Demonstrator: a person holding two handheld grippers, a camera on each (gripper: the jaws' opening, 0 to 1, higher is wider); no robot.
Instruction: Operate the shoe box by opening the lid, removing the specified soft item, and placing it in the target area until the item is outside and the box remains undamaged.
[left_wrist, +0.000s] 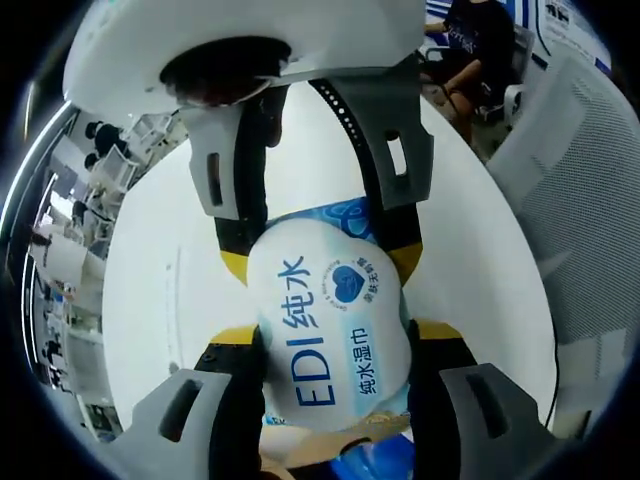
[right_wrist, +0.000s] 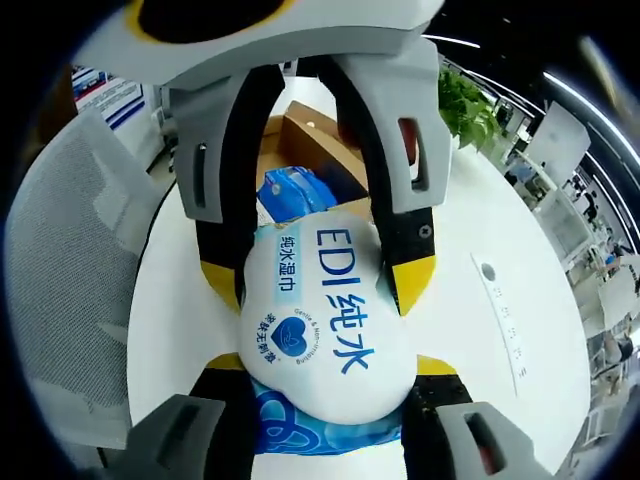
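Both grippers clamp the same soft pack of wet wipes from opposite ends, holding it up over the round white worktop. In the left gripper view the left gripper (left_wrist: 335, 345) has its yellow-tipped jaws pressed against the sides of the wipes pack (left_wrist: 335, 335), while the right gripper (left_wrist: 320, 245) reaches in from the top of the view and pinches the far end. This view takes in a mesh chair (left_wrist: 585, 200) beyond the worktop (left_wrist: 150, 310) edge and a seated person (left_wrist: 478, 55). The right gripper view shows the right gripper (right_wrist: 325, 375), the pack (right_wrist: 320, 320), the left gripper (right_wrist: 318, 280), and behind them the brown shoe box (right_wrist: 315, 140), open, with a blue packet (right_wrist: 295, 192) inside; the jaws hide most of the box.
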